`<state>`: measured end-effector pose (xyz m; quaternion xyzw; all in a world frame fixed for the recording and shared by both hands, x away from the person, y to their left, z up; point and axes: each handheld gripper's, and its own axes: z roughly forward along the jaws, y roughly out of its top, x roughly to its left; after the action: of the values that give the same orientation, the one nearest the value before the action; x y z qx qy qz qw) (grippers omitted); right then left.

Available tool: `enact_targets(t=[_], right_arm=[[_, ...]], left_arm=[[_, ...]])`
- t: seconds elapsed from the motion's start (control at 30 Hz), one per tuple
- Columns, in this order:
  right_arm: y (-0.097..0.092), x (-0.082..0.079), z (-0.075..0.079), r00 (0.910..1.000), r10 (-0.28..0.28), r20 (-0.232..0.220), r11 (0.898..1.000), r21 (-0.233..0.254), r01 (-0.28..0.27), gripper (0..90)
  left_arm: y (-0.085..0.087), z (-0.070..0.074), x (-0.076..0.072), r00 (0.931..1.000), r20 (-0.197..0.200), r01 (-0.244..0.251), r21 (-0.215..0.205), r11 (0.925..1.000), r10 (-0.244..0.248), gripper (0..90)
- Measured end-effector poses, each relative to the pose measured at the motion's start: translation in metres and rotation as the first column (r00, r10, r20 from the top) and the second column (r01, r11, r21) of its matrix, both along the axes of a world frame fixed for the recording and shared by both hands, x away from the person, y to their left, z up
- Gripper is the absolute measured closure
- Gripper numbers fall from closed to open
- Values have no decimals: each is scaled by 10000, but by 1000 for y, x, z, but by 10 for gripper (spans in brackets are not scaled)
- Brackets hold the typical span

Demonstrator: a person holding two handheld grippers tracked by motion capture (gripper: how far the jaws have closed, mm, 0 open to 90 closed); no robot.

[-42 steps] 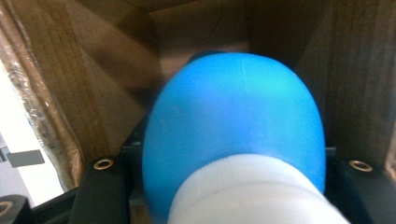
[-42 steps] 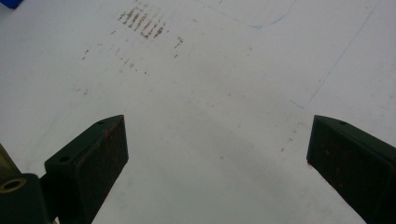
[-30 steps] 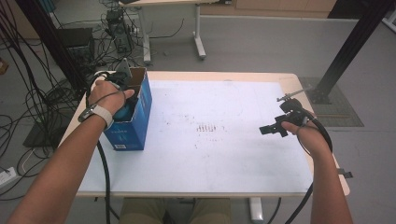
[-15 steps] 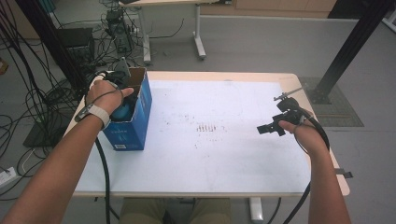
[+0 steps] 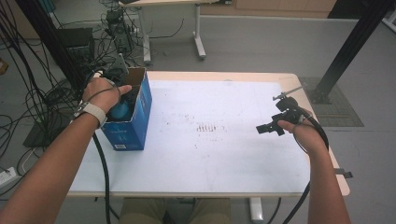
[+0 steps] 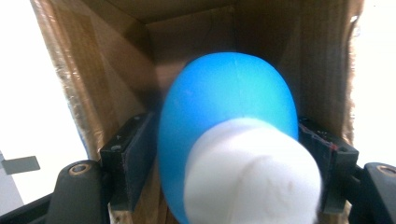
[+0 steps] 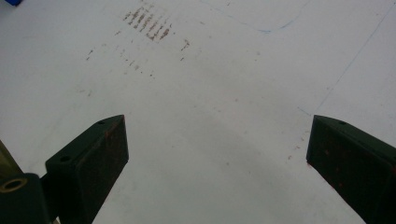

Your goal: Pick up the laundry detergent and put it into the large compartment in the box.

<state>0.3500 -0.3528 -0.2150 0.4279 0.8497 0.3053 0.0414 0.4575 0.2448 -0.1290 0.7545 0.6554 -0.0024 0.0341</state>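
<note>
Left fingers: black, blocky, flanking the ball; just been opening; whether the pads press it, I cannot tell.
Ball: smooth, glossy blue, egg-shaped, white rounded cap nearest the fingers.
Box: blue outside, rough brown corrugated card inside, surrounding fingers and ball.
Right fingers: spread wide, nothing between.
Tabletop: matte white, brown-speckled beneath them.

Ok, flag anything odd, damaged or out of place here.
Reddish-brown smudges stain the middle of the white table. The blue box has ragged, torn cardboard at its opening. Nothing spilled or toppled.
</note>
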Motion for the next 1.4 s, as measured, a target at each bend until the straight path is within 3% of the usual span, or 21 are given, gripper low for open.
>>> enact_targets(t=[0.3,0.5,0.63,0.73,0.97,1.17,1.4], right_arm=[[2,-1,1,9999,86,64,10000,-13,-86,56],[3,-2,1,9999,136,76,9999,-37,-136,56],[1,-2,1,9999,102,54,9999,-30,-102,56],[-1,-4,2,10000,57,50,10000,-80,-57,56],[-5,-8,5,9999,0,168,10000,-69,1,56],[-7,-11,10,9997,-16,249,9999,-99,18,56],[-10,-12,11,9997,-93,213,9999,-116,96,57]], left_arm=[[-3,16,-6,9996,267,-55,41,10000,53,130],[-5,25,-4,9999,67,127,-182,9998,-125,129],[-9,37,-9,9990,288,354,-195,9992,-348,128],[-12,48,-6,9984,168,544,-272,9981,-540,99],[-20,73,-8,9957,394,841,-213,9962,-832,96],[-31,98,-15,9871,761,1414,-9,9900,-1409,96],[-38,120,-21,9670,1179,2294,-168,9732,-2259,89]])
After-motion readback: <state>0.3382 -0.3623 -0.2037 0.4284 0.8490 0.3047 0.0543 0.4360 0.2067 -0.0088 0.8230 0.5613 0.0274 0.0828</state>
